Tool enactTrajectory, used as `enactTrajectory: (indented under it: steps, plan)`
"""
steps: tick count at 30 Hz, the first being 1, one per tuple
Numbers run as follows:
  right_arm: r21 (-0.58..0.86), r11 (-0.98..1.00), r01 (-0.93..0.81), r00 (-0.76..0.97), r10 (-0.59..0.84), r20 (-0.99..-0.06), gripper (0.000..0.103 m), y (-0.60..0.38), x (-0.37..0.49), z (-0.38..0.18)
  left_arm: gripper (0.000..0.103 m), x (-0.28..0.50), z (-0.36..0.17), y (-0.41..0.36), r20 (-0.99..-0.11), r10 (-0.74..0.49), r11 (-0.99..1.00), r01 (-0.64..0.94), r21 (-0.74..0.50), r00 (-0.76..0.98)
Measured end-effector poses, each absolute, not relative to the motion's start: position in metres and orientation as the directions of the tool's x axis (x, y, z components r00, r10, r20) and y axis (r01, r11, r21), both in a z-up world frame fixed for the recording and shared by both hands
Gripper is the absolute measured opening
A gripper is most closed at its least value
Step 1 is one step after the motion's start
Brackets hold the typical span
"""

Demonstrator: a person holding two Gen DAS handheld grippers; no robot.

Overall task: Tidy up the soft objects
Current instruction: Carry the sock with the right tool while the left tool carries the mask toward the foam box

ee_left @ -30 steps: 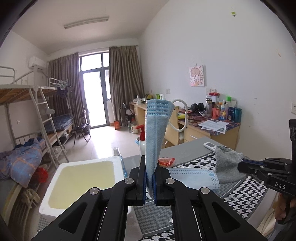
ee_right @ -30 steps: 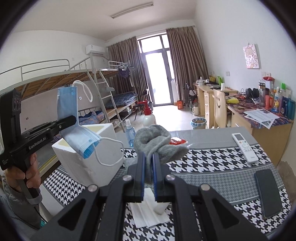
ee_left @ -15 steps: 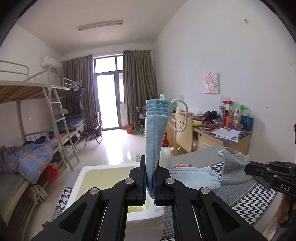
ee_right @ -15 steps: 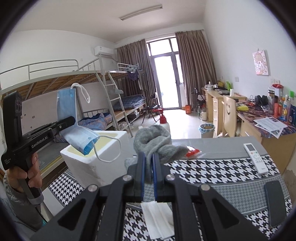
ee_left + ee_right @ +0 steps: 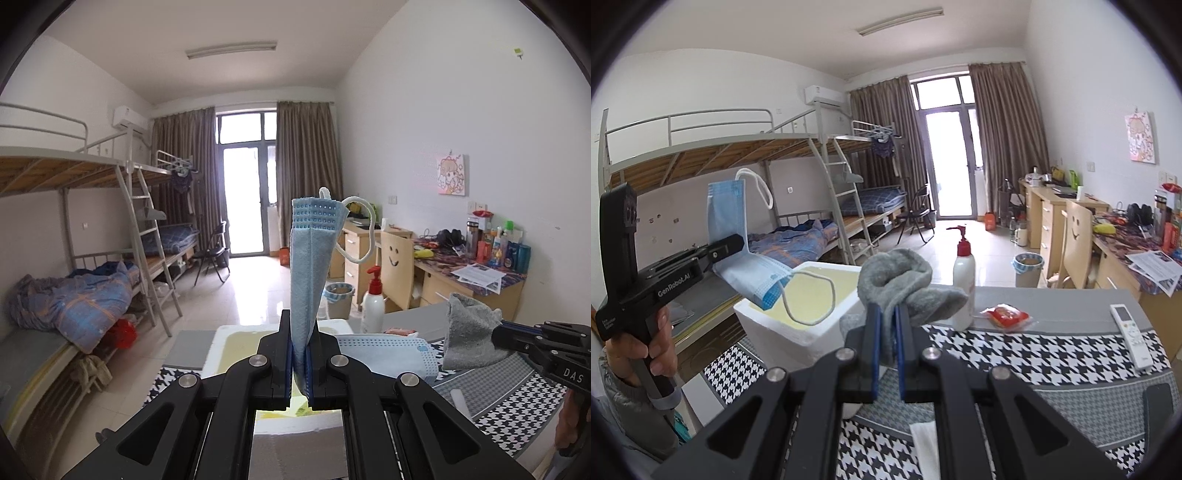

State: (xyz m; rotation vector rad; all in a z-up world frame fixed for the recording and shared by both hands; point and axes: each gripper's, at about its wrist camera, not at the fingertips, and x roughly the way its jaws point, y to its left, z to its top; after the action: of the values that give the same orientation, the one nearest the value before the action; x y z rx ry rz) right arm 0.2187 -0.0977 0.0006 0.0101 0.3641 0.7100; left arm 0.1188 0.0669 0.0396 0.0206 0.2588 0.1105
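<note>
The left hand-held gripper (image 5: pixel 300 363) pinches a blue face mask (image 5: pixel 309 273) above the white foam box (image 5: pixel 809 317); the right hand-held gripper (image 5: pixel 886 354) pinches a grey sock (image 5: pixel 905 284) just beside the box.

A right gripper (image 5: pixel 886 350) clamps a grey sock (image 5: pixel 905 280) above a houndstooth-covered table (image 5: pixel 1034 354), while to its left a hand (image 5: pixel 646 347) holds the left gripper (image 5: pixel 733 245), pinching a blue face mask (image 5: pixel 738 243) over a white foam box (image 5: pixel 798 321).
</note>
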Motion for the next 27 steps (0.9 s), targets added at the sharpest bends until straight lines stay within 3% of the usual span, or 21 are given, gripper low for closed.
enactTrajectory:
  steps: [27]
  plan:
    - [0.105,0.671,-0.734,0.607,0.716,-0.345,0.010,-0.027,0.229,0.010,0.005,0.094,0.042,0.124,-0.233,0.268,0.961,-0.275,0.001,0.935]
